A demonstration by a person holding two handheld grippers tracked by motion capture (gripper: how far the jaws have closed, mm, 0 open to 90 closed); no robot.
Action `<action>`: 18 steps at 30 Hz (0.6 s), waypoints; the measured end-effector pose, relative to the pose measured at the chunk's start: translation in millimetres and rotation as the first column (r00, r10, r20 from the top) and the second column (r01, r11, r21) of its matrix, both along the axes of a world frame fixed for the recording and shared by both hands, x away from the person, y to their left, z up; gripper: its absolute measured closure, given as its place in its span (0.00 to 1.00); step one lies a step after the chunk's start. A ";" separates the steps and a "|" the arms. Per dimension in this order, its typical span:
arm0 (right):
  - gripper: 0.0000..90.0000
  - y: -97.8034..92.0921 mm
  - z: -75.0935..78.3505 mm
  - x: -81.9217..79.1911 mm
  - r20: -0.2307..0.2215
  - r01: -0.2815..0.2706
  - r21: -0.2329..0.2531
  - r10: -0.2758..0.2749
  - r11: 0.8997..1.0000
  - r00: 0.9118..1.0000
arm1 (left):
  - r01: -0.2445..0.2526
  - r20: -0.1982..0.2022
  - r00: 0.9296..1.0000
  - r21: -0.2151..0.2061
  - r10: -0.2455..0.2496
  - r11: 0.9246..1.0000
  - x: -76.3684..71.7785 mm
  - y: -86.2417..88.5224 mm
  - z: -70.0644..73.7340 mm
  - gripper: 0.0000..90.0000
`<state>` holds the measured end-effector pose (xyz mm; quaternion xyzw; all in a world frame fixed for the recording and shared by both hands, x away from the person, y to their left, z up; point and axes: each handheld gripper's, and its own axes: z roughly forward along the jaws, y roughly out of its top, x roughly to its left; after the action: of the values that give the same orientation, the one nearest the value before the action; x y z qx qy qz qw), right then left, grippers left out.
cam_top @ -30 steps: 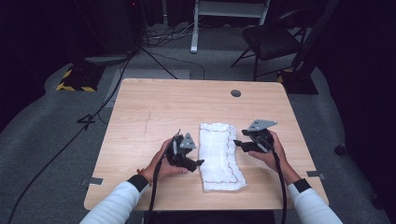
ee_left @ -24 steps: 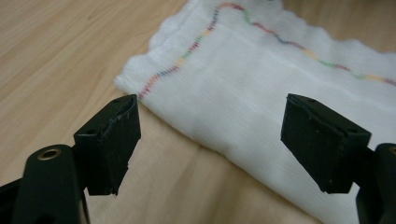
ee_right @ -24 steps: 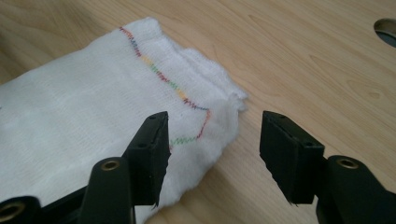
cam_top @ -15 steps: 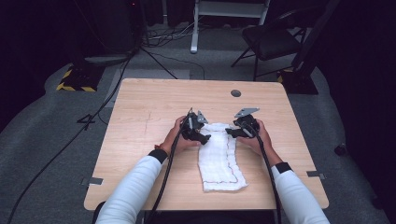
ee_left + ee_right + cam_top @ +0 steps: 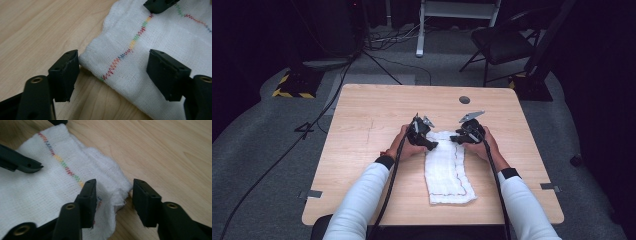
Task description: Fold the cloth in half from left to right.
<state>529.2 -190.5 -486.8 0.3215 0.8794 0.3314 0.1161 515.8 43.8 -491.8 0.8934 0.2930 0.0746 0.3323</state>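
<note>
Centre of frame: left gripper (image 5: 430, 145) and right gripper (image 5: 455, 138), jaws apart, straddle the folded white cloth's (image 5: 444, 170) 2 far corners.

bare table (image 5: 377, 107) surrounds the cloth (image 5: 444, 170); nothing blocks either gripper.
</note>
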 end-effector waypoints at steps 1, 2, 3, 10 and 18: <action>0.74 -2.0 -1.0 -0.1 -0.032 -0.007 0.037 0.008 0.999 0.999 | 0.031 -0.001 1.000 -0.001 -0.031 1.000 0.7 0.5 0.8 0.39; 0.76 -2.4 -1.5 -0.1 -0.034 -0.009 0.045 0.010 0.999 0.999 | 0.047 -0.005 0.999 -0.004 -0.047 0.999 1.0 0.3 1.3 0.42; 0.80 -2.7 -1.6 -0.4 -0.036 -0.012 0.049 0.014 0.999 0.999 | 0.064 -0.011 0.998 -0.005 -0.064 0.998 1.5 0.0 2.1 0.47; 0.92 6.3 2.5 -6.1 -0.001 -0.026 -0.016 0.026 1.000 1.000 | 0.086 -0.034 0.996 0.011 -0.086 0.996 7.5 -3.5 6.6 0.75; 0.93 3.5 16.7 -8.4 0.141 0.039 -0.015 -0.036 0.999 0.989 | -0.005 0.065 0.998 -0.013 0.006 1.000 14.4 -7.5 13.7 0.83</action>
<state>520.8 -187.0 -470.2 0.3129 0.8658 0.3430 0.1868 530.2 36.2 -478.0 0.8875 0.2849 0.1028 0.3472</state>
